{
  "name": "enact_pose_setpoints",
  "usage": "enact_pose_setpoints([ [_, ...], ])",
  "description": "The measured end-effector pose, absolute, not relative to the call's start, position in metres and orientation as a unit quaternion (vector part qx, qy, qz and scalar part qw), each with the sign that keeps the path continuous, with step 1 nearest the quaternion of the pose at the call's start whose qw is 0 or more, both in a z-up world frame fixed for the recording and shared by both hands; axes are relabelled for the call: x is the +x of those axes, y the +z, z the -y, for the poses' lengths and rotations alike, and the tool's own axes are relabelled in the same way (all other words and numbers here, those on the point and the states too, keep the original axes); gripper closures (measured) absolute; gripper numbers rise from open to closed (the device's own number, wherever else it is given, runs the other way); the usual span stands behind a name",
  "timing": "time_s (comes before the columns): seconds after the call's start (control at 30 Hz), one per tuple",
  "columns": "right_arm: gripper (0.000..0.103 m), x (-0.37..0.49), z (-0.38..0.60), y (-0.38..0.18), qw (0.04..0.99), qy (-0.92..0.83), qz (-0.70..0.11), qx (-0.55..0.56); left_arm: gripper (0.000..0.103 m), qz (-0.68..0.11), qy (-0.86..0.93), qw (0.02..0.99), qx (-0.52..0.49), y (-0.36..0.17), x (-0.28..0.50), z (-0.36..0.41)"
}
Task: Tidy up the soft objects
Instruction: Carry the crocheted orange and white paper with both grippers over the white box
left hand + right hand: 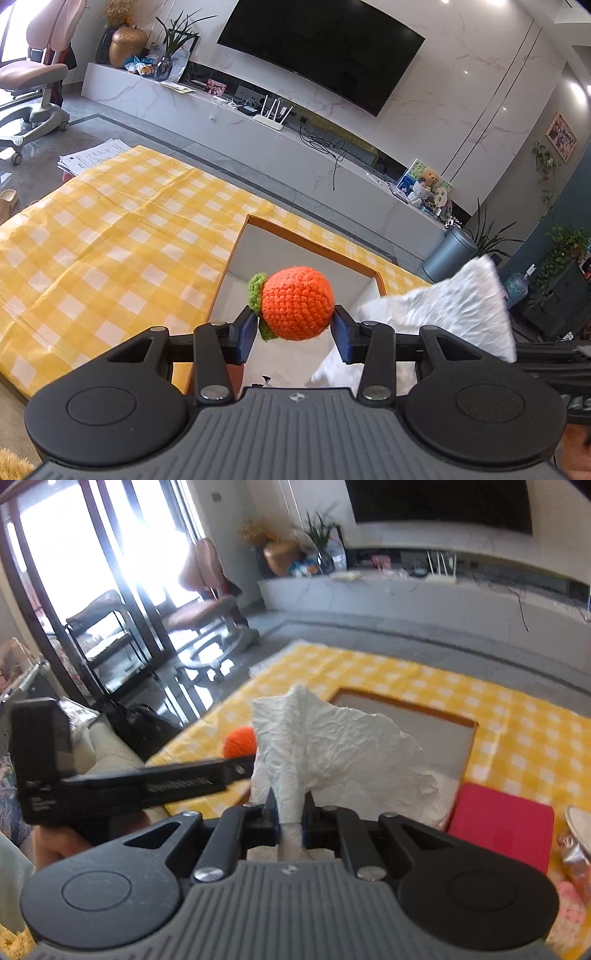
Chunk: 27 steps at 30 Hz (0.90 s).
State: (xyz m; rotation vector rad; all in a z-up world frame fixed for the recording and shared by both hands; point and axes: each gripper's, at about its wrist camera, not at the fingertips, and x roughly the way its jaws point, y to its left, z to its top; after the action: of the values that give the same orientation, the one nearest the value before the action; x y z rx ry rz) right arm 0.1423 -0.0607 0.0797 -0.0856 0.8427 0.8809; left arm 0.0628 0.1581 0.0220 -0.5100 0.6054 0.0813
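Observation:
My left gripper (pixel 295 325) is shut on an orange crocheted ball with green leaves (pixel 295 303) and holds it above an open box with an orange rim (pixel 314 242) on the yellow checked cloth (pixel 110 236). My right gripper (pixel 290 812) is shut on a white crumpled cloth (pixel 332 746), held over the same box (pixel 406 709). That white cloth shows at the right of the left wrist view (pixel 454 310). The orange ball (pixel 240 742) and the left gripper's arm (pixel 147 782) show at the left of the right wrist view.
A red flat object (pixel 502 823) lies to the right of the box, with a shiny wrapped item (pixel 576 842) beside it. A stack of papers (pixel 96 155) lies at the cloth's far corner. A TV console (pixel 258 122) and a pink chair (pixel 33 74) stand beyond.

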Motion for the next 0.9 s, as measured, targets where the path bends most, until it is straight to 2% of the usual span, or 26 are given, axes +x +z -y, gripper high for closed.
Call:
enact_pose_setpoints([
  [0.13, 0.095, 0.153, 0.061, 0.061, 0.832, 0.358, -0.413, -0.095, 0.054, -0.299, 0.039, 0.922, -0.244, 0.02, 0.065, -0.156],
  [0.43, 0.095, 0.174, 0.041, 0.001, 0.831, 0.317, -0.444, -0.108, 0.054, -0.315, 0.04, 0.921, -0.226, 0.013, 0.072, -0.145],
  [0.77, 0.092, 0.172, 0.035, -0.035, 0.848, 0.285, -0.414, -0.167, 0.054, -0.327, 0.041, 0.918, -0.219, 0.0, 0.082, -0.141],
  [0.8, 0.088, 0.171, 0.037, -0.034, 0.851, 0.287, -0.406, -0.168, 0.054, -0.322, 0.035, 0.92, -0.221, 0.0, 0.083, -0.14],
  [0.9, 0.056, 0.161, 0.04, -0.033, 0.864, 0.299, -0.363, -0.177, 0.054, -0.313, 0.018, 0.923, -0.223, 0.001, 0.084, -0.137],
])
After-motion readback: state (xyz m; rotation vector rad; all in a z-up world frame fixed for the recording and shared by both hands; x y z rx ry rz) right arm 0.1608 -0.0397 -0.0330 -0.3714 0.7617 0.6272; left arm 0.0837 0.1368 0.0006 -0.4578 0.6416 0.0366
